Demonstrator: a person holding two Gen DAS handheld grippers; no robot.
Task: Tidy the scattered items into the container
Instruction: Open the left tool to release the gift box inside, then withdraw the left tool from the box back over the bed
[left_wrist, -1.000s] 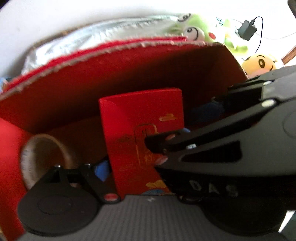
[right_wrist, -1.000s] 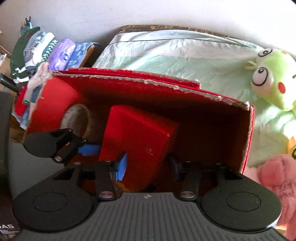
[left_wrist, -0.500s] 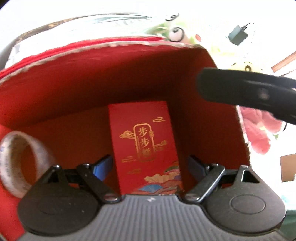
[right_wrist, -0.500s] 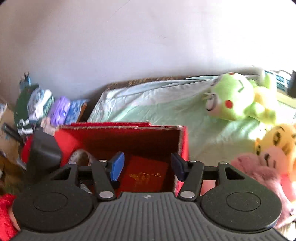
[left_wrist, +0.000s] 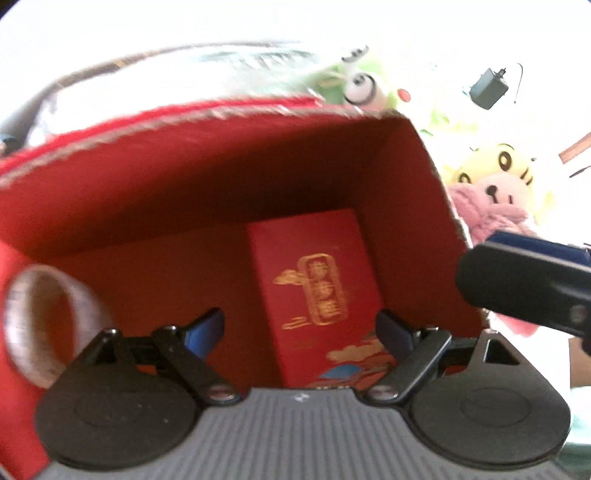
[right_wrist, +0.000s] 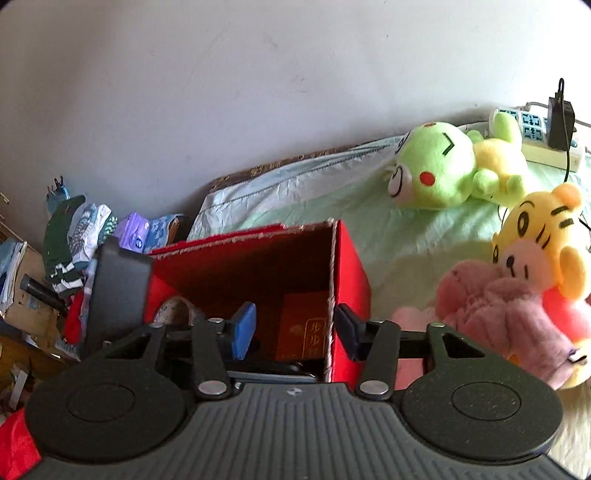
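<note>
My left gripper (left_wrist: 301, 332) hangs over the red box (left_wrist: 207, 177) with its jaws wide and nothing between the pads. My right gripper (right_wrist: 295, 328) is nearer the box's right wall, its jaws about half apart and closing on nothing.

Below my left jaws a red envelope packet (left_wrist: 314, 291) lies flat on the box floor by the right wall, gold lettering and a cloud print on its face. It looks light, thin and fairly stiff, probably slick card, so lying flat it would offer only an edge to pinch. A roll of tape (left_wrist: 48, 325) leans at the left wall; I judge it light and rigid, best taken across its ring.

Outside on the bed (right_wrist: 295, 192), the green plush (right_wrist: 439, 170), the yellow tiger plush (right_wrist: 539, 236) and the pink plush (right_wrist: 498, 314) lie beside the box. They should be soft, light and squashy; I'd close across a body or limb.
</note>
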